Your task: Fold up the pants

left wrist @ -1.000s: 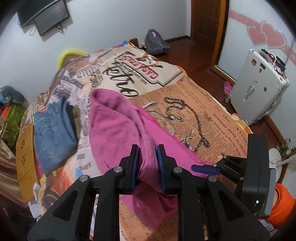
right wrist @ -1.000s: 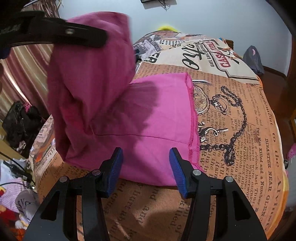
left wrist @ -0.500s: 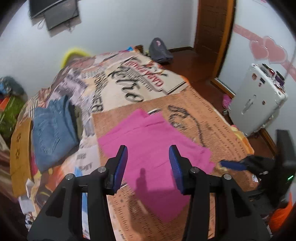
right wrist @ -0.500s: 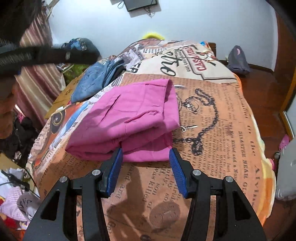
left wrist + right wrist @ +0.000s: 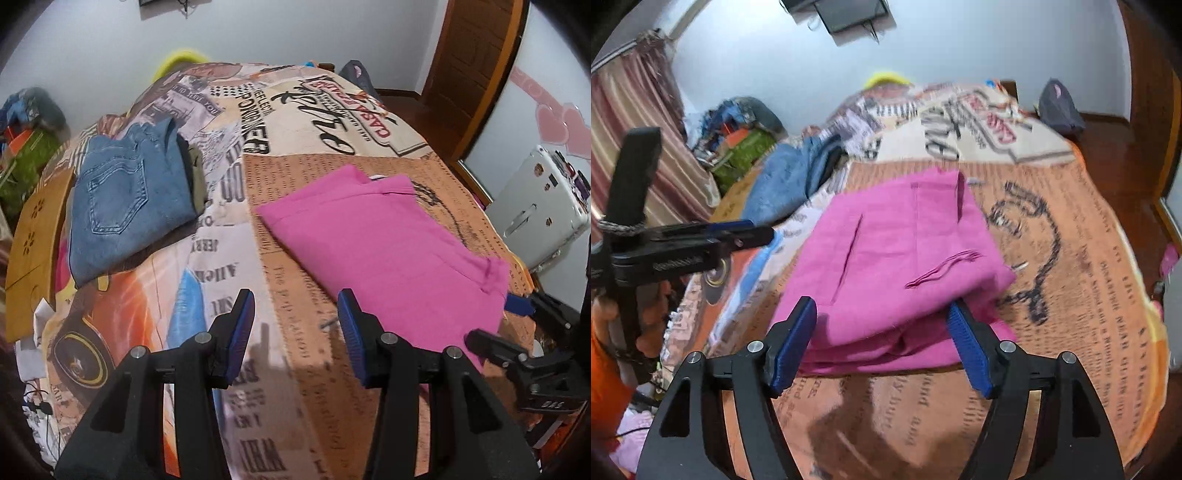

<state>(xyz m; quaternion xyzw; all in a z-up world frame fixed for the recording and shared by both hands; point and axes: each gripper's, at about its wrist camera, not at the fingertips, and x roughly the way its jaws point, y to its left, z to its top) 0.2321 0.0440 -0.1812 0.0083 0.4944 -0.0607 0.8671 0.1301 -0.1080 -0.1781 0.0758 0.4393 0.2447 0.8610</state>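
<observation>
Bedspread [image 5: 229, 206] covers the whole bed, newspaper-and-poster print; legible bits are "CASA" in red, big script lettering, and "NEAR" in the right wrist view. Pink pants [image 5: 384, 236] lie folded flat on the orange newsprint panel; a second ago they hung bunched and lifted in the left claw, half a second ago they had already dropped onto the bed. Folded blue jeans [image 5: 129, 199] sit well apart to the left, same spot as before, with an olive garment under their right edge. White suitcase [image 5: 535, 214] stands beside the bed. Left gripper [image 5: 295, 332] is spread wide, empty, hovering off the pants' near-left edge; it was clamped on the fabric a second ago. Right gripper [image 5: 882, 347] is spread wide too, fingers [image 5: 967, 343] either side of the pants' near edge, holding nothing.
</observation>
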